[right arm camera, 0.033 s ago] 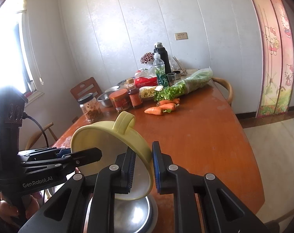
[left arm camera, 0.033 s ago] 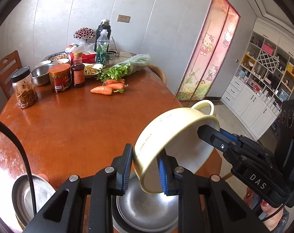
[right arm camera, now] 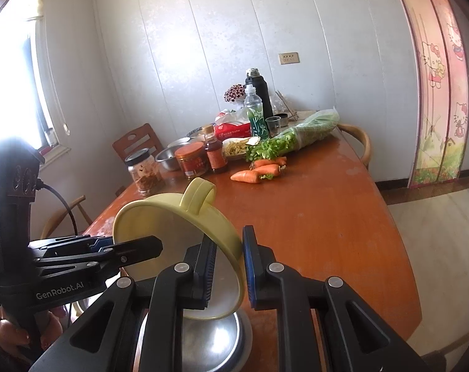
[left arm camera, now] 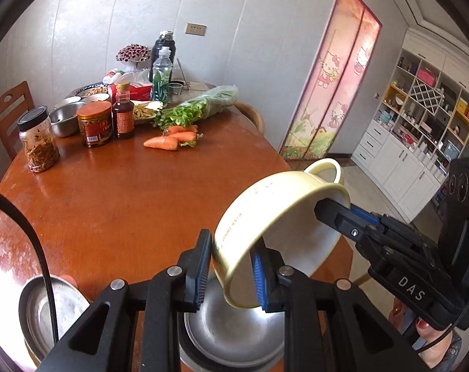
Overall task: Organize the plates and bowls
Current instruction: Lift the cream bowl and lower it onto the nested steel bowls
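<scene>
A yellow bowl [left arm camera: 274, 223] with a loop handle is held tilted in the lower middle of the left wrist frame, above a steel bowl [left arm camera: 231, 338] on the table [left arm camera: 116, 204]. Its wall is pinched by the left gripper [left arm camera: 231, 274], one finger outside and one inside. The opposite rim is pinched in the same way by the right gripper [right arm camera: 228, 268]. A steel plate [left arm camera: 36, 313] is seen at the lower left of the left wrist frame. Carrots [left arm camera: 172, 138], jars and bottles are placed further up, well apart from the bowls.
</scene>
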`<state>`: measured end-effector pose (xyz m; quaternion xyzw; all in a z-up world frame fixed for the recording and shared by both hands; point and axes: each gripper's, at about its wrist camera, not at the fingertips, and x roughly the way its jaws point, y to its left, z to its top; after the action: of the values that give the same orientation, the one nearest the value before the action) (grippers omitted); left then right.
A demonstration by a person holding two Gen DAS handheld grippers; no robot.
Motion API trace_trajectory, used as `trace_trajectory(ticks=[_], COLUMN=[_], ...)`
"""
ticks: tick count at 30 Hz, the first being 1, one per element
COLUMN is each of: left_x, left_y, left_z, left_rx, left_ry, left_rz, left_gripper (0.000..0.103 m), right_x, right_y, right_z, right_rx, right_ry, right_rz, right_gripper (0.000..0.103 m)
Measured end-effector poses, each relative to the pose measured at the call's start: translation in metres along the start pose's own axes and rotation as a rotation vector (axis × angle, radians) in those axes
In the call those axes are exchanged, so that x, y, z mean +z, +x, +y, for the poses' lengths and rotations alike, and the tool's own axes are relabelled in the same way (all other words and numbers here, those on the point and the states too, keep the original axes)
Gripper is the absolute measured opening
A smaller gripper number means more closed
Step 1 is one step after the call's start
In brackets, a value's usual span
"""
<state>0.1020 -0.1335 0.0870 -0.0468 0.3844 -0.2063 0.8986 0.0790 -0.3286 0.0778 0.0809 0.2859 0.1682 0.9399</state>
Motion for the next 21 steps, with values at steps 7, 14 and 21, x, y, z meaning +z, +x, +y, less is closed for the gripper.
trace_trajectory(ticks=[7, 14, 21], left_x=[-0.030, -0.044, -0.053], left_y=[-0.008, -0.005, 0.007], left_z=[-0.010, -0.012, 0.000], left_rx=[0.007, 0.021, 0.036], left_ry=[0.028, 0.040, 0.018], left_rz=[0.033, 0.060, 0.095], left_gripper=[0.024, 0.024, 0.024], right_x=[-0.019, -0.036, -0.043], right_y=[-0.016, -0.017, -0.001], right_z=[0.009, 0.017, 0.021], right_rx=[-0.017, -0.011, -0.008], right_ry=[-0.025, -0.045, -0.056], right_rz=[0.008, 0.035, 0.076], right_gripper=[0.018, 0.019, 0.018])
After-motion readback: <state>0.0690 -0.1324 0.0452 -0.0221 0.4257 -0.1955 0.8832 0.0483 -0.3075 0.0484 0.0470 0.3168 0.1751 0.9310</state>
